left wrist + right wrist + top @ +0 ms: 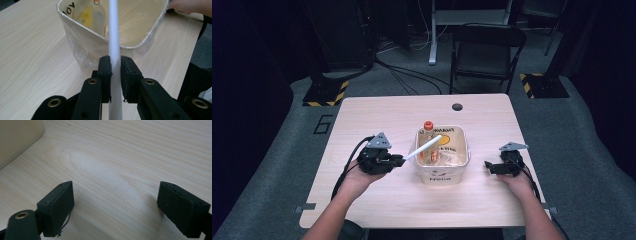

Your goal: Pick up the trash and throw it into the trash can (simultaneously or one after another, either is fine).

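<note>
- One white tub (457,167), lined with clear plastic film, at the middle of the table (377,112).
- One bottle with an orange cap (428,142), standing inside the tub toward its far left corner.
- One white rod (423,147), slanting from left of the tub up over its left rim.
- Two hand-held grippers: the left gripper (401,160) just left of the tub, the right gripper (487,166) to the tub's right.
- One dark round hole (457,106) in the tabletop, beyond the tub.
- One black folding chair (486,50), on the floor well beyond the tub.
- Two yellow-and-black striped floor plates (326,92), beyond the tub to left and right.
</note>
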`<state>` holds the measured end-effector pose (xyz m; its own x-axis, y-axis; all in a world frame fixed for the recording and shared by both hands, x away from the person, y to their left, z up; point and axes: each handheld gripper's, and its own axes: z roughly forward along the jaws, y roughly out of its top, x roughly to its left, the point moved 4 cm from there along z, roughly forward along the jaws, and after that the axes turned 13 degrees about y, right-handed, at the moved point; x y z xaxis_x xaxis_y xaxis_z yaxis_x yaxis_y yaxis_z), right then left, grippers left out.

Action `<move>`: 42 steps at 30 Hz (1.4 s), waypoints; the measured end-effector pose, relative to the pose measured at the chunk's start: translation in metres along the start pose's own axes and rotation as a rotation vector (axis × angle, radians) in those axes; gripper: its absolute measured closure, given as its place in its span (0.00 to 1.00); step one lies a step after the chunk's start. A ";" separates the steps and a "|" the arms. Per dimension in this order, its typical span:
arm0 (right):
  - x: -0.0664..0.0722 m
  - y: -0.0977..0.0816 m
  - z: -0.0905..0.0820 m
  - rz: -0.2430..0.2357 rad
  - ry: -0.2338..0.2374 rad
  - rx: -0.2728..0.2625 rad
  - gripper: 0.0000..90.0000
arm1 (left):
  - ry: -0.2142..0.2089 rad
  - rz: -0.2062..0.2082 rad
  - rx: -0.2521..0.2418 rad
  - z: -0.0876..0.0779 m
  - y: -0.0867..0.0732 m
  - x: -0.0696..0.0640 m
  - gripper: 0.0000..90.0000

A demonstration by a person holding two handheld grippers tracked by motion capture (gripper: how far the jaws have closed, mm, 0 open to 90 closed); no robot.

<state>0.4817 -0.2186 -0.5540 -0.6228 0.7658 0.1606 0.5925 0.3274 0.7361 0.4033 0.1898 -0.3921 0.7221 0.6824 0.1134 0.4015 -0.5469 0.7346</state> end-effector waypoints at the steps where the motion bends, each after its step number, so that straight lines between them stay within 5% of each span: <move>1: 0.000 0.000 0.000 0.000 0.000 0.000 0.15 | -0.004 -0.005 -0.003 0.001 0.002 -0.001 0.88; 15: 0.000 0.000 0.000 0.000 0.000 0.000 0.15 | -0.024 0.010 0.004 0.018 0.018 -0.009 0.88; 42: 0.000 0.000 0.000 -0.001 0.003 0.001 0.15 | -0.041 -0.039 0.004 0.052 0.037 -0.014 0.87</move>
<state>0.4820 -0.2186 -0.5540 -0.6246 0.7640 0.1617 0.5922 0.3285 0.7358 0.4373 0.1344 -0.4014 0.7280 0.6831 0.0572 0.4320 -0.5219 0.7355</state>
